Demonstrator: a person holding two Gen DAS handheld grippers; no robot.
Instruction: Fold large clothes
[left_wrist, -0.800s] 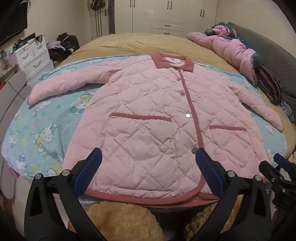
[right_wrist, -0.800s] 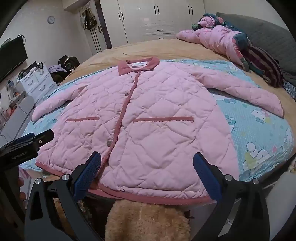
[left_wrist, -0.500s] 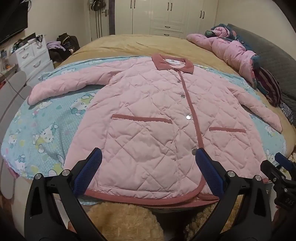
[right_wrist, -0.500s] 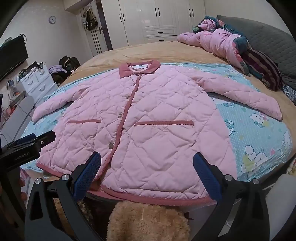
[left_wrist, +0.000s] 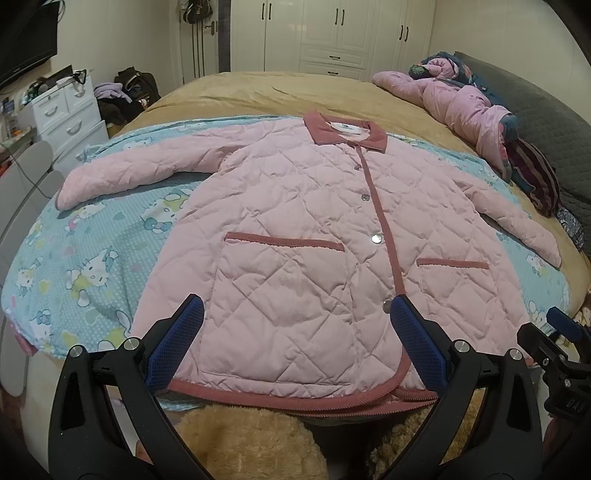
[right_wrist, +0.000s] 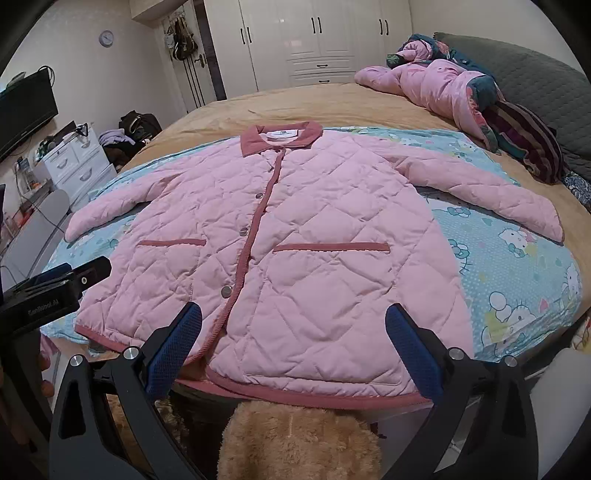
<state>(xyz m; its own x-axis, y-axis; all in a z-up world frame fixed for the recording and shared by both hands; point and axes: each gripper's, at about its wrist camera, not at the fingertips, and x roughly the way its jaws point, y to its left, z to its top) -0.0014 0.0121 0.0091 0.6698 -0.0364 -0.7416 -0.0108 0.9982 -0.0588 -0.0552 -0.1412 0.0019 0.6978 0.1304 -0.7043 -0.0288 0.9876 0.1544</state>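
Pink quilted jacket (left_wrist: 295, 236) lying flat, front up, buttoned, on blue cartoon sheet (left_wrist: 92, 258) over bed, sleeves spread out both sides. Left gripper (left_wrist: 295, 332) hovering over hem, fingers wide apart, nothing between. Right gripper (right_wrist: 293, 332) same deal, spread wide, empty. Pile of clothes (right_wrist: 461, 96) far right.

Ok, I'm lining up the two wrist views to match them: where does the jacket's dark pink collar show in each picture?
Left wrist view: the collar sits above centre, slightly right of the middle, at the far end of the pink quilted jacket.
Right wrist view: the collar sits above centre, almost in the middle.
Shared landmark: the white wardrobe on the far wall, behind the collar in both.
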